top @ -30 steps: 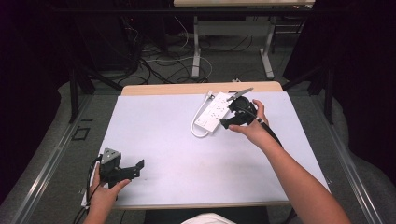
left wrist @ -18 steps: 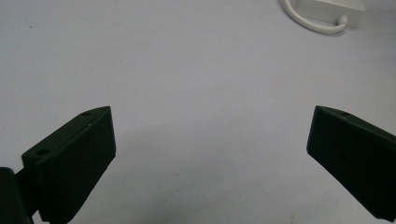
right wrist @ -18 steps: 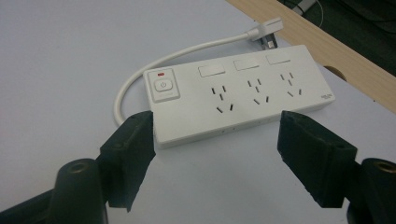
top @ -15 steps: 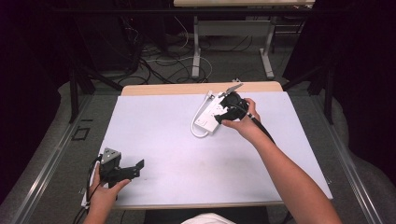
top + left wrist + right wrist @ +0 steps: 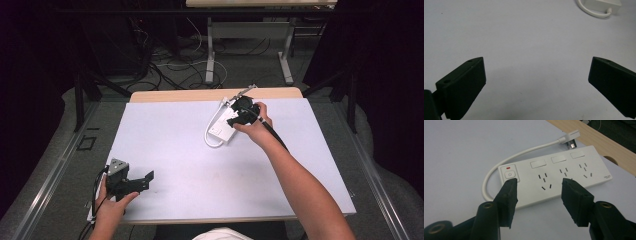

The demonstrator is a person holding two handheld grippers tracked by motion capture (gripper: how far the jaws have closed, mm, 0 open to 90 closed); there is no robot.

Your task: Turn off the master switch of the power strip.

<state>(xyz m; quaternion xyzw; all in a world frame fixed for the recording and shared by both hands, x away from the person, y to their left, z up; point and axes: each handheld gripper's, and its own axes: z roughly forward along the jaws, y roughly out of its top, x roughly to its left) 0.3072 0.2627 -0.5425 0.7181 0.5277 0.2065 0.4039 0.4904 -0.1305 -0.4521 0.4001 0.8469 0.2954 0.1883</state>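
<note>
high view: the white power strip (image 5: pixel 226 124) lies near the far edge of the pale table (image 5: pixel 190 165), right of centre; the right gripper (image 5: pixel 235 118) hangs over it, while the left gripper (image 5: pixel 145 179) sits at the near left corner, well apart from it.

left gripper view: its jaws stand wide with nothing between them above bare table; a corner of the strip and its cord (image 5: pixel 591 10) show far off.

right gripper view: the jaws, about half spread and just now closing, hover above the strip's sockets, one tip by the power button (image 5: pixel 509 174); nothing is gripped. the plug (image 5: pixel 570 140) lies behind.
</note>
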